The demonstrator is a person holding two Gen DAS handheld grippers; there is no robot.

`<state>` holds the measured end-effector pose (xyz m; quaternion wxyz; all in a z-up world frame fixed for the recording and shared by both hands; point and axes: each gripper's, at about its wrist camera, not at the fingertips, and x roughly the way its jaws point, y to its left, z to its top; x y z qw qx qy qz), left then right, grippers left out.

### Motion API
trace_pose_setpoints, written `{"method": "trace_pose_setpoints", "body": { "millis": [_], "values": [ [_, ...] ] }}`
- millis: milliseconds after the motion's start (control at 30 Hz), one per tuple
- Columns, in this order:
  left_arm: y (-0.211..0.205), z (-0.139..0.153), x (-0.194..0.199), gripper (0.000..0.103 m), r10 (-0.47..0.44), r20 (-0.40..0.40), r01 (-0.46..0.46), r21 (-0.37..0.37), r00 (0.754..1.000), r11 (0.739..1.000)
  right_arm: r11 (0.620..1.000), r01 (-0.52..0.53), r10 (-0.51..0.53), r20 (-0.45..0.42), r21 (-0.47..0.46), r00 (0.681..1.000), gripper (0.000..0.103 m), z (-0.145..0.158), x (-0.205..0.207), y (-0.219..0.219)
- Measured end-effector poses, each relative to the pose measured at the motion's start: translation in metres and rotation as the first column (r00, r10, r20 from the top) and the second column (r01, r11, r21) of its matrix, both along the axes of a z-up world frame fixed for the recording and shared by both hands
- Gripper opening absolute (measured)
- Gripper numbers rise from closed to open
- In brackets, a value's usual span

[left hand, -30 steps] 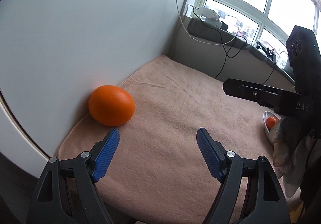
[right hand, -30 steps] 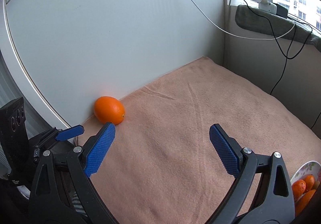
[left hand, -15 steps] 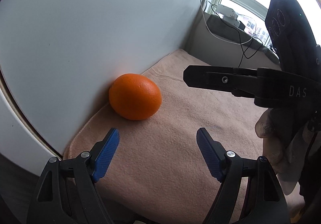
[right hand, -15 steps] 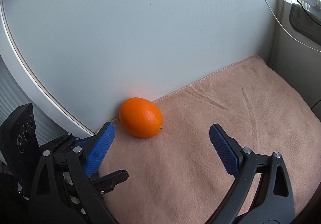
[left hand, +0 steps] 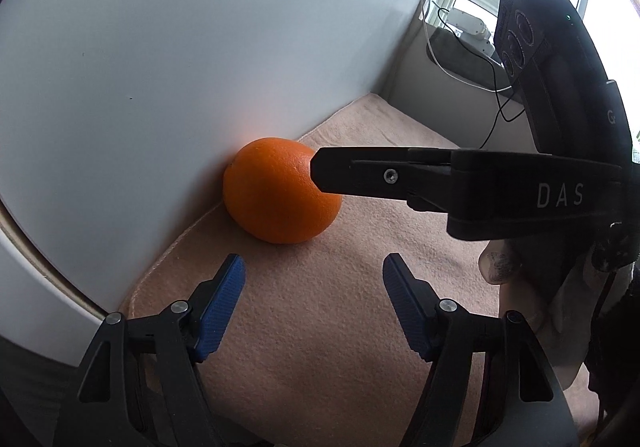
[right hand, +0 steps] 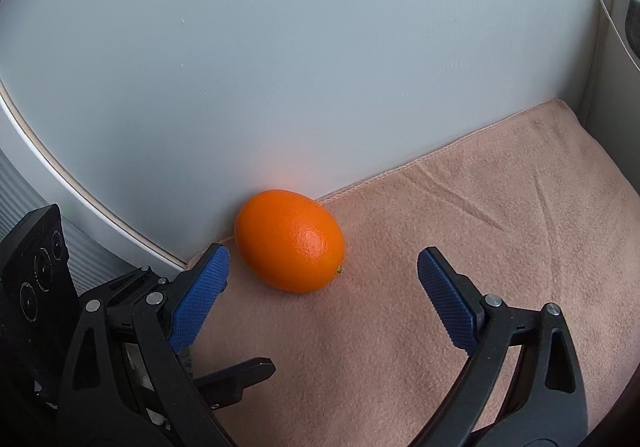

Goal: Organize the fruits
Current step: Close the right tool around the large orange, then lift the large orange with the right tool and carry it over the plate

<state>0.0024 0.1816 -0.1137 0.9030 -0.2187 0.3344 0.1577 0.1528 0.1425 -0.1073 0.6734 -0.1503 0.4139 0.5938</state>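
One orange [left hand: 276,195] lies on the pink towel [left hand: 320,327], touching the white wall panel. My left gripper [left hand: 314,267] sits just short of it; its blue-padded jaws are closing with nothing between them. One black finger [left hand: 360,173] of my right gripper reaches in from the right and covers the orange's upper right side. In the right wrist view the orange [right hand: 288,239] sits just beyond and between the tips of my open right gripper [right hand: 323,255], and neither pad touches it. The left gripper's fingers [right hand: 232,375] show low on the left there.
The white wall panel [left hand: 160,67] stands right behind the fruit. At the far right a window sill [left hand: 460,51] carries cables and a small white device. A person's hand [left hand: 500,267] holds the right gripper. The towel [right hand: 500,227] stretches to the right.
The right gripper has swung in from the right and down onto the orange. The left gripper crept closer to the fruit, and its jaws have narrowed a little.
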Motion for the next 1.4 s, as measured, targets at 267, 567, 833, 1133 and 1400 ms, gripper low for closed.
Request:
{"method": "trace_pose_setpoints", "body": {
  "millis": [267, 567, 833, 1133, 1400],
  "values": [
    [0.006, -0.005, 0.006, 0.067, 0.031, 0.003, -0.031, -0.008, 1.000, 0.999, 0.998, -0.059, 0.059, -0.051, 0.004, 0.997, 0.097, -0.012, 0.003, 0.027],
    [0.015, -0.010, 0.019, 0.063, 0.062, 0.001, -0.062, -0.004, 0.998, 0.998, 0.996, -0.085, 0.083, -0.086, -0.015, 0.993, 0.086, -0.024, 0.003, 0.053],
    [0.019, -0.015, 0.026, 0.058, 0.066, 0.003, -0.066, -0.005, 0.998, 0.998, 0.996, -0.088, 0.085, -0.101, -0.027, 0.991, 0.079, -0.029, 0.002, 0.068],
    [0.015, -0.017, 0.030, 0.056, 0.043, 0.003, -0.043, 0.017, 0.999, 0.999, 0.999, -0.045, 0.043, -0.119, -0.008, 0.992, 0.078, -0.027, 0.007, 0.061],
    [-0.001, -0.008, 0.022, 0.056, 0.007, 0.015, -0.007, 0.030, 1.000, 1.000, 1.000, 0.004, -0.002, -0.128, 0.012, 0.992, 0.078, -0.018, -0.001, 0.018]
  ]
}}
